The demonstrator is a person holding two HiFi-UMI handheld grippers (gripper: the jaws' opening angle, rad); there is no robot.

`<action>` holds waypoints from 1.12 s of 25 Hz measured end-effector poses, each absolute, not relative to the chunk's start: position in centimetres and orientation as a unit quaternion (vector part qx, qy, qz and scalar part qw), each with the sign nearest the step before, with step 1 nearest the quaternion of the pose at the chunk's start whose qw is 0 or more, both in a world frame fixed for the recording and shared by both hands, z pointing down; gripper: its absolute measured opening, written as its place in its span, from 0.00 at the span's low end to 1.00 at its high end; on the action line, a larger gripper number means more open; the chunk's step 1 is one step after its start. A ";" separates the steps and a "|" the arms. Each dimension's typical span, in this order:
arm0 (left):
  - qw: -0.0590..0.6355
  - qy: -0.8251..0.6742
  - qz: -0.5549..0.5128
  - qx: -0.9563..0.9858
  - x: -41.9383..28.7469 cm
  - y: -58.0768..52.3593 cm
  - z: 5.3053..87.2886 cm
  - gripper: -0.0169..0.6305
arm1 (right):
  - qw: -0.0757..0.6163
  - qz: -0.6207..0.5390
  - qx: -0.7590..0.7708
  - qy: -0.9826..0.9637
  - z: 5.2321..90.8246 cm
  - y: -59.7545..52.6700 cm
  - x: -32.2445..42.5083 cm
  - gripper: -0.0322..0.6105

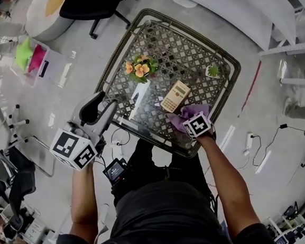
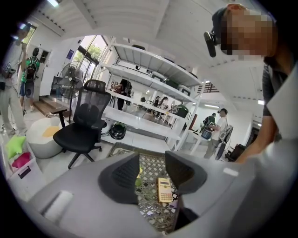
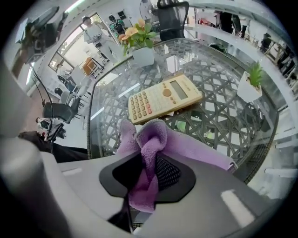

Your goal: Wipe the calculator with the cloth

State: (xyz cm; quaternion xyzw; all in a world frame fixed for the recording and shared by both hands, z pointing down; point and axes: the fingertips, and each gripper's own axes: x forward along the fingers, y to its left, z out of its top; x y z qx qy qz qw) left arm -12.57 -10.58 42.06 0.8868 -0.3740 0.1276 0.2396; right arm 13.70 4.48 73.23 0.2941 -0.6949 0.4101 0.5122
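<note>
The right gripper (image 3: 148, 174) clamps a fold of purple cloth (image 3: 153, 135) at lower centre, just beside the calculator (image 3: 165, 97) at mid-frame on the glass table (image 1: 237, 66); a light lengthwise sweep should serve, with the left gripper (image 2: 152, 173), jaws apart and empty, free to steady it

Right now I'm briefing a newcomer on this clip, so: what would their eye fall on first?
A purple cloth is bunched in the shut right gripper at the near edge of the glass lattice table. Just beyond it lies the cream calculator, with orange flowers further back on the left. The left gripper hovers open at the table's left edge.
</note>
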 end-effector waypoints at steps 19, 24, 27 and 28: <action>0.259 -0.412 0.125 0.865 -17.6 -9.5 43.5 0.38 | 0.344 0.362 0.462 -0.733 68.7 -13.0 12.0 0.16; 0.265 -0.417 0.129 0.860 -18.4 -9.0 44.1 0.38 | 0.358 0.360 0.470 -0.722 70.9 -13.7 12.3 0.16; 0.266 -0.418 0.129 0.859 -18.5 -9.0 44.3 0.38 | 0.359 0.364 0.478 -0.714 71.1 -13.3 13.1 0.16; 0.266 -0.417 0.129 0.859 -18.5 -9.1 44.4 0.38 | 0.359 0.366 0.480 -0.712 71.1 -13.0 13.4 0.16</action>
